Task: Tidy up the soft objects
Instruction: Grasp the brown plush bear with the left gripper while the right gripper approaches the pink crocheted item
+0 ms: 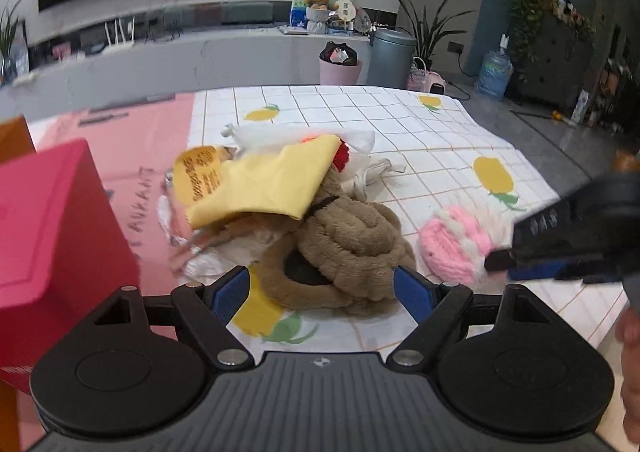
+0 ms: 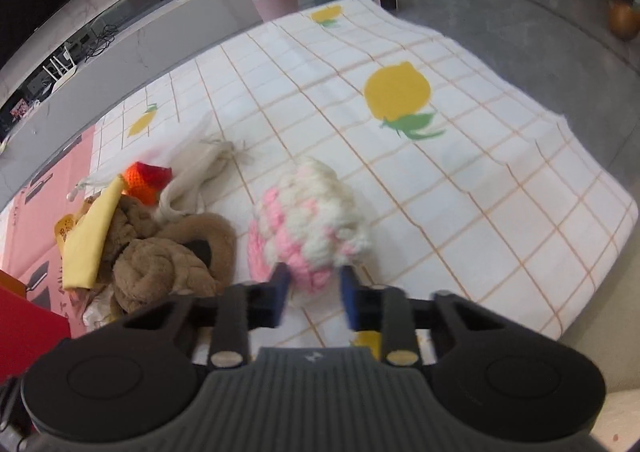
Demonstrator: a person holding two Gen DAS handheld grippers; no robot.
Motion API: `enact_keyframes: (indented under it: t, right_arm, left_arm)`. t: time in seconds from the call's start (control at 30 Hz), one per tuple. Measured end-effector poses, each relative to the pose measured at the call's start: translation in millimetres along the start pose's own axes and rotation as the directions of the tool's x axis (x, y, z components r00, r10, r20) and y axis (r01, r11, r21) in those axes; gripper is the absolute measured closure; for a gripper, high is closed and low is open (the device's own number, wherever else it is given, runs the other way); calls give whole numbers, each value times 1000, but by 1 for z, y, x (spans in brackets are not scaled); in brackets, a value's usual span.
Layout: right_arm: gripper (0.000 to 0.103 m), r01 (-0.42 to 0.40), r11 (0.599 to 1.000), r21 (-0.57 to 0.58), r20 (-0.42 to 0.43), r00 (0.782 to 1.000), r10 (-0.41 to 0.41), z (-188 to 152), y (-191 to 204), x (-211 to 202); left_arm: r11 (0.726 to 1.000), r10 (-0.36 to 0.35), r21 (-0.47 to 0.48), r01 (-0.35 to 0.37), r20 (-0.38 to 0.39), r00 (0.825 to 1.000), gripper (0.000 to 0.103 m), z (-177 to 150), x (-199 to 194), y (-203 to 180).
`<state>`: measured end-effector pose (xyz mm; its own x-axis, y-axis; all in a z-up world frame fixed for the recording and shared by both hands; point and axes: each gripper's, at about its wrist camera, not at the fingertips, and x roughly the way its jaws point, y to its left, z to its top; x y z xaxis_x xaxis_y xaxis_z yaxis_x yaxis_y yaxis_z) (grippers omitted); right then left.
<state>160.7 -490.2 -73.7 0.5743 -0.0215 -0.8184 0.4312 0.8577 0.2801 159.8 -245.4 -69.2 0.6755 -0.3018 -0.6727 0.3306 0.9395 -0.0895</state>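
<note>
A pile of soft things lies on the lemon-print cloth (image 1: 400,132): a brown plush item (image 1: 352,248), a yellow cloth (image 1: 272,180), a white fabric (image 1: 360,140) and a red-orange knit piece (image 2: 148,176). My left gripper (image 1: 322,292) is open, its blue pads either side of the brown plush's near edge. A pink and white knitted hat (image 2: 312,228) lies to the right of the pile. My right gripper (image 2: 314,292) has its blue pads closed on the hat's near edge; it also shows in the left wrist view (image 1: 500,262).
A red box (image 1: 52,236) stands at the left on a pink mat (image 1: 132,156). Beyond the table are a pink bin (image 1: 340,68), a grey bin (image 1: 390,56), plants and a water bottle (image 1: 494,74). The cloth's right edge (image 2: 580,156) drops toward the floor.
</note>
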Motion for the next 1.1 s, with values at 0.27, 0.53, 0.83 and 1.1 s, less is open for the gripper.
enact_keyframes:
  t: [0.27, 0.53, 0.83, 1.1]
  right_arm:
    - [86, -8, 999, -33, 7, 1000, 9, 3, -4, -5]
    - [33, 20, 992, 126, 4, 1000, -20, 8, -29, -2]
    - [17, 57, 951, 304, -85, 996, -32, 5, -59, 12]
    - [15, 31, 966, 255, -42, 999, -21, 9, -48, 13]
  left_arm:
    - [998, 15, -62, -16, -31, 999, 7, 18, 27, -9]
    - [995, 85, -46, -88, -53, 995, 7, 31, 56, -23]
    - [987, 93, -118, -112, -155, 983, 6, 37, 93, -14]
    - [994, 59, -81, -68, -116, 992, 25, 20, 69, -13]
